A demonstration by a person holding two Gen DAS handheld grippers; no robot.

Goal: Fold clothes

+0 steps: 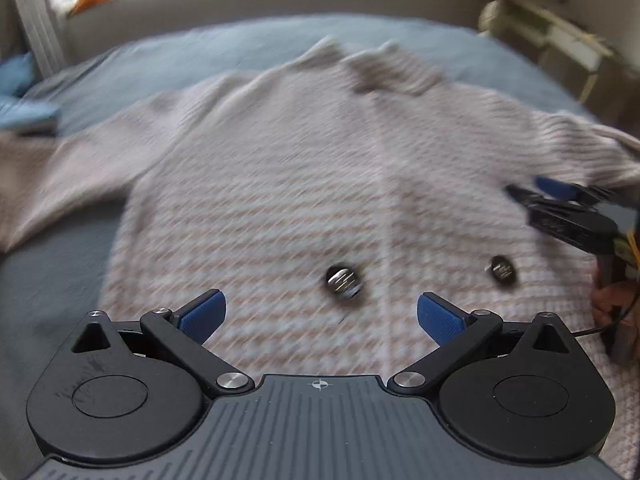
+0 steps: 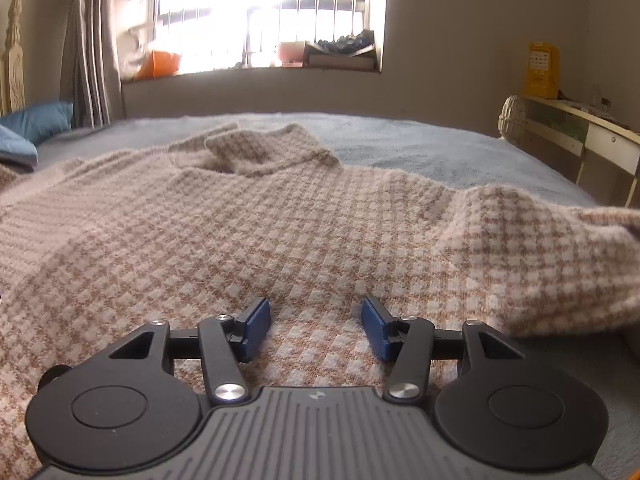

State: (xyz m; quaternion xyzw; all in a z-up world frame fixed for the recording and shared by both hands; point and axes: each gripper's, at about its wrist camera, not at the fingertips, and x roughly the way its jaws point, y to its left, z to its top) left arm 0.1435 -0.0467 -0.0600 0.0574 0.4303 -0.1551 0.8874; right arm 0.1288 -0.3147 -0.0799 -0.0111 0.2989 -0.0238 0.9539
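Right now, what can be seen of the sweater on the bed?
The sweater is a beige-and-white checked knit, lying spread flat on the blue bedspread, collar away from the cameras. Two dark round buttons show on it. One sleeve lies bunched at the right. Both grippers are open just above it, gripping nothing.

The right gripper [image 2: 316, 326] sits low over a beige checked sweater [image 2: 208, 232], its 2 blue pads [image 2: 256, 330] spread apart with knit showing between them. The sweater lies flat on a grey-blue bed [image 2: 420, 144], collar at the far side (one sleeve bunched at right). A bright window [image 2: 272, 12] fills the far wall.
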